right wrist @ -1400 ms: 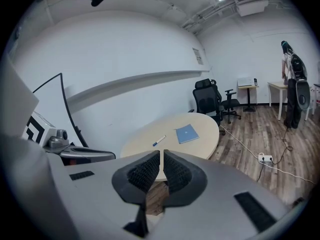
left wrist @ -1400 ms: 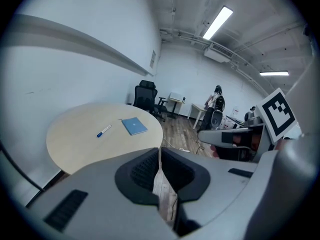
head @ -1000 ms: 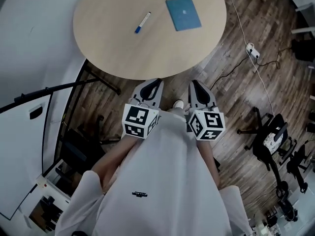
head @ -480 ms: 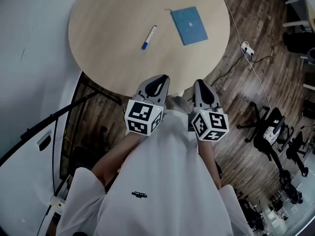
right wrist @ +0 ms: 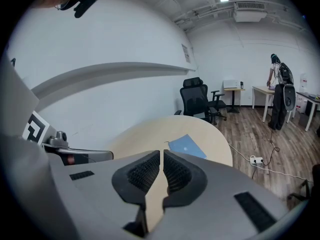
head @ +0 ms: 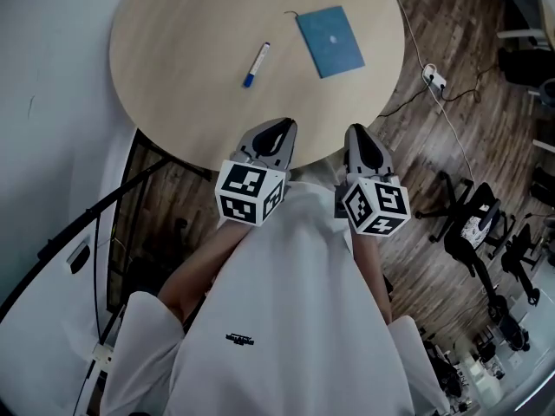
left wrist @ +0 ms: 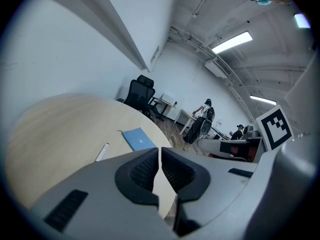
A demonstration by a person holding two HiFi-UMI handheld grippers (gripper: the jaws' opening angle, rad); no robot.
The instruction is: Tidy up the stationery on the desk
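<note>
A round light-wood table (head: 191,102) carries a white marker with a blue cap (head: 255,64) near its middle and a blue notebook (head: 329,41) to the right of it. My left gripper (head: 279,128) hangs shut and empty over the table's near edge, well short of the marker. Beside it, my right gripper (head: 357,133) is also shut and empty, at that same edge. In the left gripper view the marker (left wrist: 101,152) and notebook (left wrist: 138,138) lie beyond the shut jaws. The notebook (right wrist: 187,147) shows past the jaws in the right gripper view.
A white wall runs along the left. A power strip (head: 435,81) with a trailing cable lies on the wood floor at the right, near black office chairs (head: 475,237). A black chair (right wrist: 197,100) stands behind the table, and a person (right wrist: 278,91) stands at a far desk.
Both grippers have moved forward from in front of my body to the table's near edge. The table, marker and notebook now sit closer in view. Both stay shut.
</note>
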